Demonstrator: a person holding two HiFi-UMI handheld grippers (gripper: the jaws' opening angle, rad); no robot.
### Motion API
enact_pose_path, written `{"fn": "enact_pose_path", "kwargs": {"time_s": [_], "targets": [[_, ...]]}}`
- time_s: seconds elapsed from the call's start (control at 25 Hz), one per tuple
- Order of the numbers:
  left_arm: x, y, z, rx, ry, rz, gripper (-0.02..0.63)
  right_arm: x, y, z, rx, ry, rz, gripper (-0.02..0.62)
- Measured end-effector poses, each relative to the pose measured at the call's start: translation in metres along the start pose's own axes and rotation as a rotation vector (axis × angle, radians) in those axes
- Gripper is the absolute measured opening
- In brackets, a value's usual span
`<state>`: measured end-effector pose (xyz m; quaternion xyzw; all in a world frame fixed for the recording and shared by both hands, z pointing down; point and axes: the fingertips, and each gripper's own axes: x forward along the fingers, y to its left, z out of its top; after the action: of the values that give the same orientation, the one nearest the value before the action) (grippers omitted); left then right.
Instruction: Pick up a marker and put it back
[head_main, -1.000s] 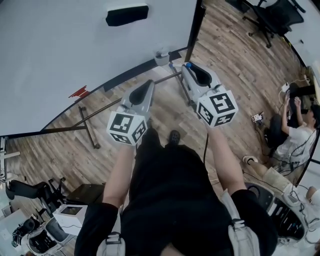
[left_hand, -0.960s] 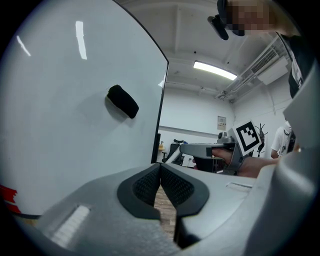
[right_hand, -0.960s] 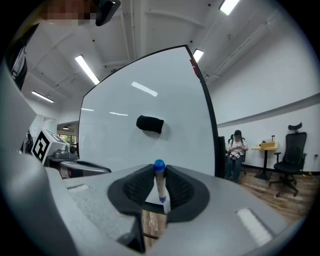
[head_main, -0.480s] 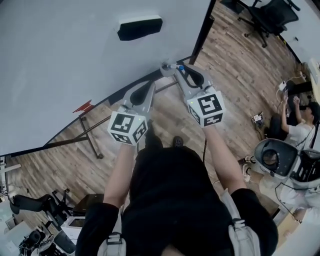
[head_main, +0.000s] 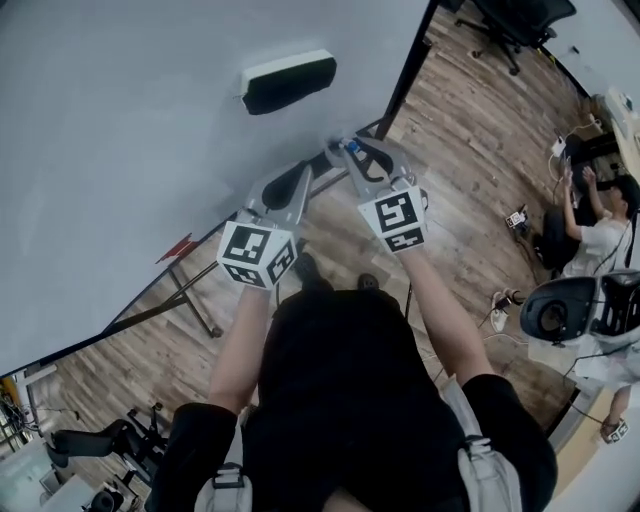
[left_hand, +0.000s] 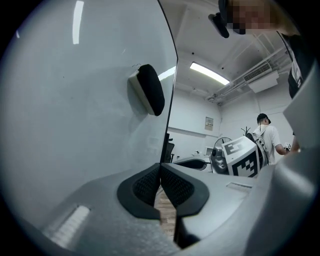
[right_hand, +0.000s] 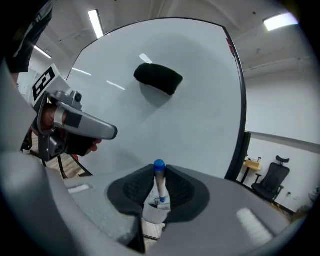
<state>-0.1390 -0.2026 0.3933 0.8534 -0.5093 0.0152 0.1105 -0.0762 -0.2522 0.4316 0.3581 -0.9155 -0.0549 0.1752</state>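
- The whiteboard (head_main: 120, 150) takes up the whole 9-to-12 o'clock side of the head view. Its dark frame edge runs down toward our grippers, with wood floor (head_main: 470, 130) off at 3 o'clock.
- The left gripper (left_hand: 161, 186) is just parked. Its jaws are clenched pad to pad with nothing between them, only a sliver of floor showing below.
- The right gripper (right_hand: 159, 192) has its jaws grasping the marker (right_hand: 159, 185). The blue cap pokes up past the pads and the white barrel sits pinched lower down.
- The eraser (head_main: 288, 82) is stuck on the board at roughly 12 o'clock from both grippers, apart from them.
- What could go wrong:
  - The marker sits close to the board's lower edge at 12 o'clock of the right gripper. We reckon a slanted approach could knock the cap on the frame and twist the marker in the pads.
  - If we let go before it's seated, it rolls off onto the floor.
  - The left gripper sits close at 9 o'clock, so there's a bump risk too.
- What each view gives us:
  - Only the right gripper view shows how the marker sits in the pads. From the head view it's just a blue speck at the tip.
  - The head view shows how near the board edge we are. We can't make out the spot it goes back to.
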Motion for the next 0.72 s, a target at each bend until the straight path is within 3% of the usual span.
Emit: {"fn": "enact_pose_path", "kwargs": {"time_s": [0.4,0.72], "targets": [[0.004,0.014,-0.007,0.016,0.037,-0.086,0.011,0.022,-0.001,-0.032,-0.018,0.116,-0.110,0.075],[0.001,0.024,-0.010,0.015,0.044,-0.109,0.011,0.035,0.010,-0.045,-0.078,0.167,-0.131,0.077]]}}
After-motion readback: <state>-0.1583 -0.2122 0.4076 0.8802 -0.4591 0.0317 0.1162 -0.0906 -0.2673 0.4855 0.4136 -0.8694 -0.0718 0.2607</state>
